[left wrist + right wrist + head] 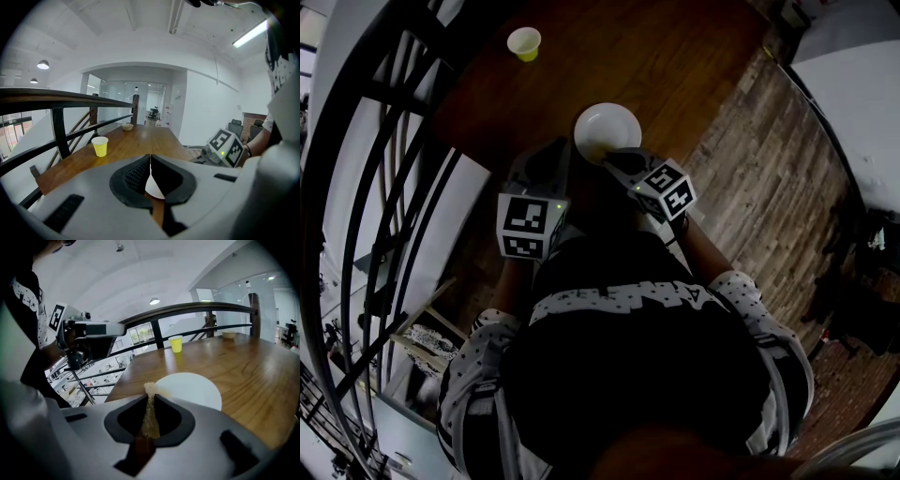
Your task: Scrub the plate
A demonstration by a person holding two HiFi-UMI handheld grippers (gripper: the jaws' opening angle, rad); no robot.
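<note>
The white plate (607,127) lies flat on the wooden worktop (675,56), near its close edge and right in front of the person. The right hand-held gripper (150,397) has its jaws closed on a thin, pale yellow sponge (150,414) held edge-up. The rough tip of the sponge sticks out past the jaw tips at the near rim of the plate. I cannot tell whether it touches the rim.

The left hand-held gripper (150,158) is fully closed, its two ribbed pads pressed tip to tip with nothing between them. A sliver of the plate shows through the gap below the tips. In the head view this gripper sits just beside the plate's left edge.

Each gripper carries a cube with black-and-white square markers. These are coded patterns, not words, and a small green light glows on each cube.

A yellow cup (524,43) stands upright farther along the worktop, well apart from the plate and near the railing side. A small bowl (127,126) sits at the far end. A dark railing (56,98) runs along the worktop's left side.

The person's dark top (628,375) has a band of white print across it, too small to read.
</note>
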